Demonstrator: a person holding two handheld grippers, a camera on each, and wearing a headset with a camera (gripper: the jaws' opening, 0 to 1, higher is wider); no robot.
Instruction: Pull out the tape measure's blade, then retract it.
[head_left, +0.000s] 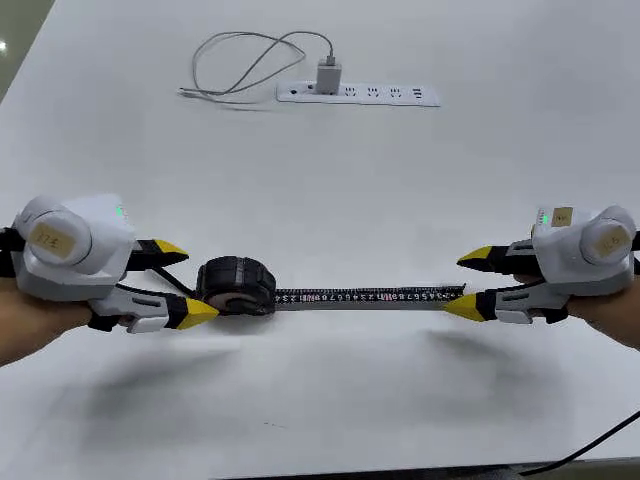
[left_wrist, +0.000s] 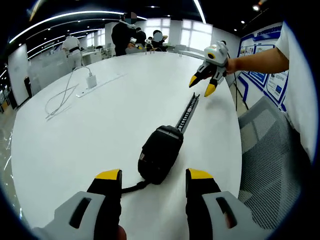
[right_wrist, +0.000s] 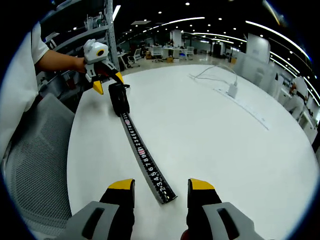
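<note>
Head view: on a white table (head_left: 400, 180), the left gripper (head_left: 192, 280) sits at 9 o'clock, jaws spread wide and holding nothing. The black tape measure case (head_left: 236, 286) lies just off its tips. The blade (head_left: 370, 296) runs flat toward 3 o'clock and ends between the parted, empty jaws of the right gripper (head_left: 462, 283). A power strip (head_left: 358, 93) with a charger (head_left: 329, 75) lies at 12 o'clock

Left gripper view: the case rests just ahead of the open tips, unclamped. Its strap (left_wrist: 131, 188) trails toward 7 o'clock

Right gripper view: the blade's end lies at 6 o'clock between the tips, not pinched

Judgement: the pull-out looks done, and the retraction is left
</note>
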